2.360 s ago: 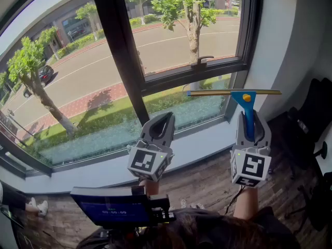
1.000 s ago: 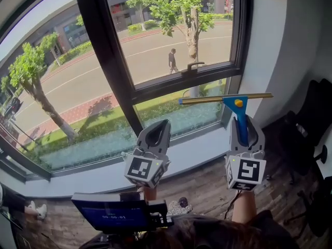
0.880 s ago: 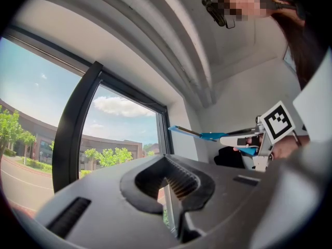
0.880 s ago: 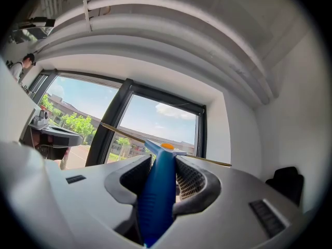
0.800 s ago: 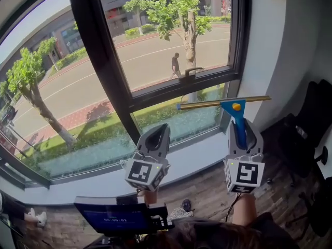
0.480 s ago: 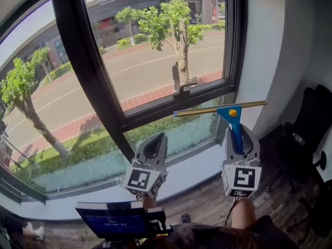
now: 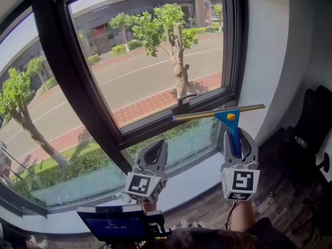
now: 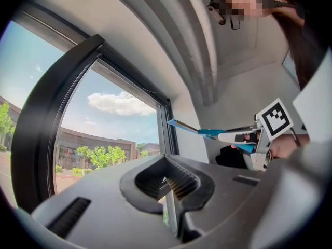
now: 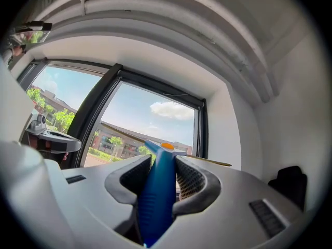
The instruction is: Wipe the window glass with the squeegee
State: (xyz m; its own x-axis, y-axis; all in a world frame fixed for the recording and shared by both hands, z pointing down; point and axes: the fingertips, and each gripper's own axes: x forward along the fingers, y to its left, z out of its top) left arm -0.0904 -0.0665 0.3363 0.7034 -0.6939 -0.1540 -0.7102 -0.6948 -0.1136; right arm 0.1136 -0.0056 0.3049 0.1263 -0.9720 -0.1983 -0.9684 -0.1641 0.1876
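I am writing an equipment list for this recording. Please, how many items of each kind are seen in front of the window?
tools: 2, the left tool, empty, and the right tool, holding the squeegee
squeegee: 1
screen: 1
Total: 4

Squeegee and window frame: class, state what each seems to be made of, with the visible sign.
The squeegee: handle looks like blue moulded plastic, matte, ribbed at the grip; crossbar seems brass-coloured metal, from its sheen. The window frame: likely dark coated metal, smooth and matte, though plastic cannot be ruled out.
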